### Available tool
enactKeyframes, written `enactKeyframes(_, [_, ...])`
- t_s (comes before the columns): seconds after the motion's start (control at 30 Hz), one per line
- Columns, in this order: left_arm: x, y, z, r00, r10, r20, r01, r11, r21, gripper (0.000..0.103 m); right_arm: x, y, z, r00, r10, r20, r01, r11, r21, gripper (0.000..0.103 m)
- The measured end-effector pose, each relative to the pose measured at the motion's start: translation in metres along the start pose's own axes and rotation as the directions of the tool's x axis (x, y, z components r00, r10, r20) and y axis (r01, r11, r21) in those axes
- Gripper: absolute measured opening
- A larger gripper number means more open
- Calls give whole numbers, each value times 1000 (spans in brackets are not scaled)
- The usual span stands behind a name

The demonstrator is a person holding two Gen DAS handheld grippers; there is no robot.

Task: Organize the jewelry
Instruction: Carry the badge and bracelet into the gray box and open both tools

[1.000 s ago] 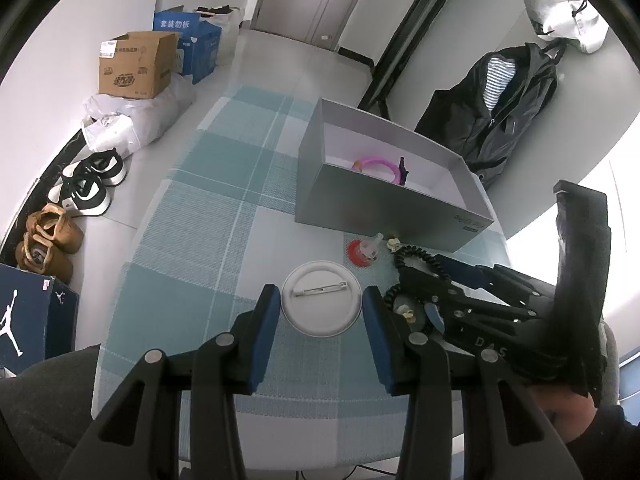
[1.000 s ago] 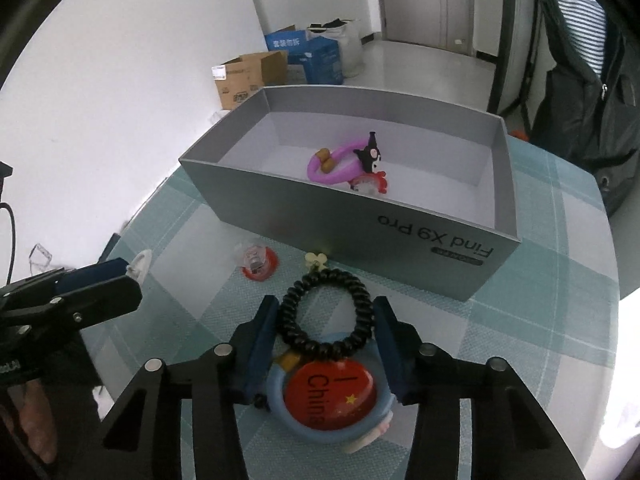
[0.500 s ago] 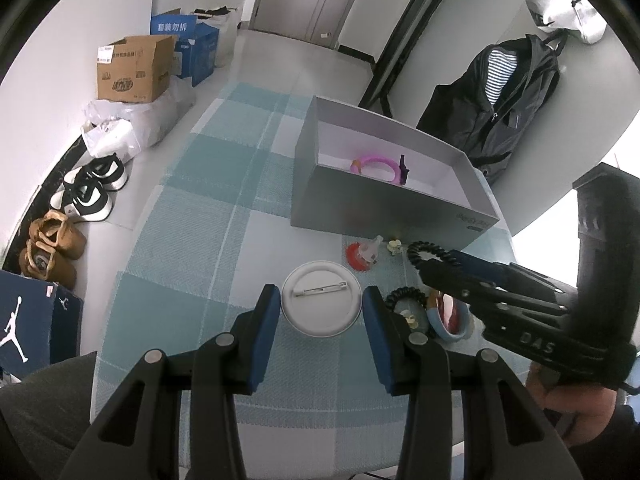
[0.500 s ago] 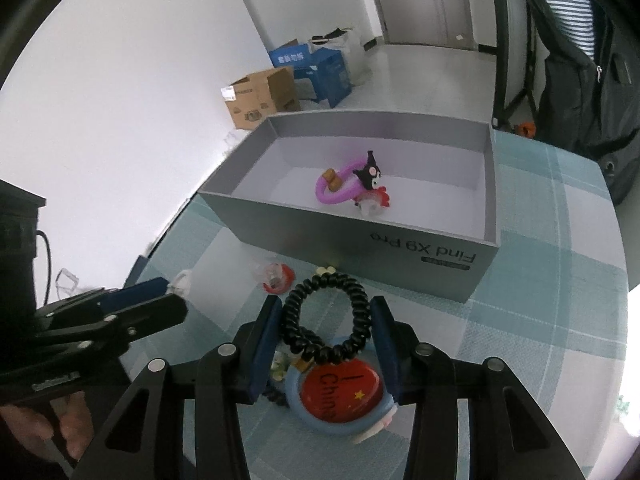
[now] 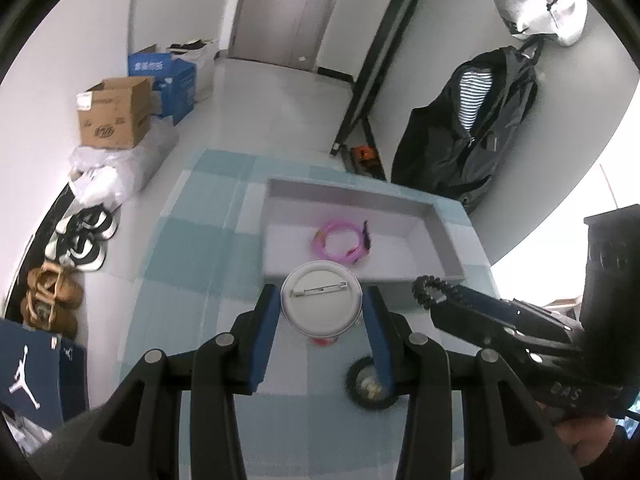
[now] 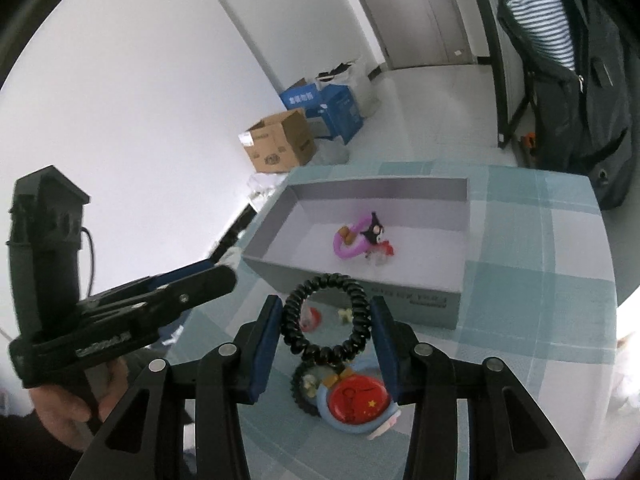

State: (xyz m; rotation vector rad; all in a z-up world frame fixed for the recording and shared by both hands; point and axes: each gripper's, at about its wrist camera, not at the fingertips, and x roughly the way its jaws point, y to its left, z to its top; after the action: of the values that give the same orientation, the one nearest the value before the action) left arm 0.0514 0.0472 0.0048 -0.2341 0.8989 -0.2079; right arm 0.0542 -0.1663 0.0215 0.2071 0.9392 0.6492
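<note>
Both grippers are carrying something toward the grey box (image 5: 444,240). Left gripper (image 5: 322,312) is clamping a white pin badge (image 5: 321,300) between its blue pads, back side up, so the metal pin bar is showing across the disc; the badge is hanging just short of the box's near wall, raised off the checked tablecloth (image 5: 192,280). Right gripper (image 6: 325,318) is pinching a black coil hair tie (image 6: 325,316) that is standing upright as an open ring between its pads, and it too is sitting just before the near wall of the box, seen from the right wrist view.

The relation the coming move seems to turn on is that the box is lying straight ahead of both tools, its long axis running across their line of travel, so each load probably only needs carrying forward over the near wall and letting go. Neither gripper looks clearly nearer.

Inside the box a pink bracelet (image 6: 352,240) with a small black cartoon charm is already lying near the middle of the floor. Still out on the cloth are a red-and-blue badge (image 6: 360,400), another dark coil tie (image 5: 370,386) beside it, a small red piece (image 6: 312,316) and a tiny pale charm (image 6: 345,314)
</note>
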Motion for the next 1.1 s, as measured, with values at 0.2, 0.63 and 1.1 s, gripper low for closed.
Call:
enactKeyframes(0.2, [14, -8, 18, 999, -41, -15, 42, 998, 42, 37, -4, -7, 22, 1000, 7, 30, -7, 1000, 8, 43])
enactKeyframes(0.63, [64, -13, 47, 989, -85, -120, 89, 996, 30, 37, 13, -36, 60, 1000, 0, 31, 0, 1000, -22, 43])
enactKeyframes(1.1, [87, -13, 55, 980, -126, -156, 132, 991, 25, 37, 41, -56, 66, 999, 37, -4, -37, 999, 3, 43])
